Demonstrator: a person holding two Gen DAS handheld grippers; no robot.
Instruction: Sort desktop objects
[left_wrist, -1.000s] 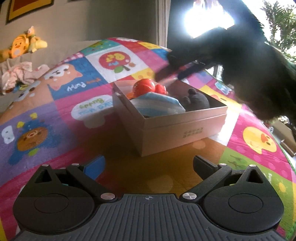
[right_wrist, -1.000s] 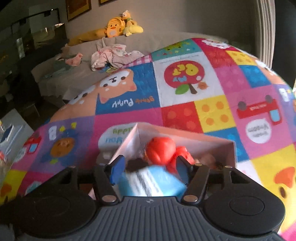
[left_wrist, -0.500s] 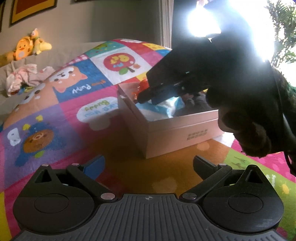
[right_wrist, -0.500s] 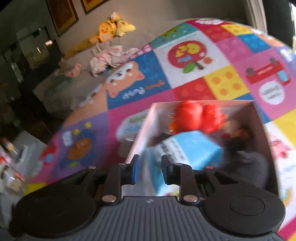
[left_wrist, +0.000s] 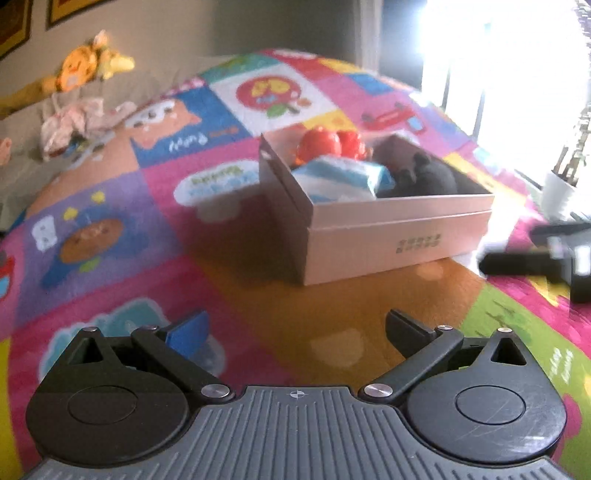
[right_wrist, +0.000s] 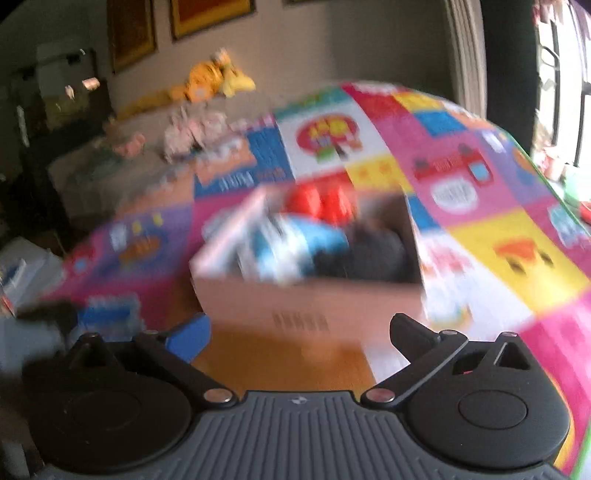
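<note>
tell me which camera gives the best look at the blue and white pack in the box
The left wrist view: the blue and white pack is fairly sharp there, lying in the box beside the red toy. The right wrist view shows it only as a motion-blurred blue smear.

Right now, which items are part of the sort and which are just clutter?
Job: box; in it red toy, blue pack, dark plush.
Lying about: yellow plush, pink clothes, white pot.
</note>
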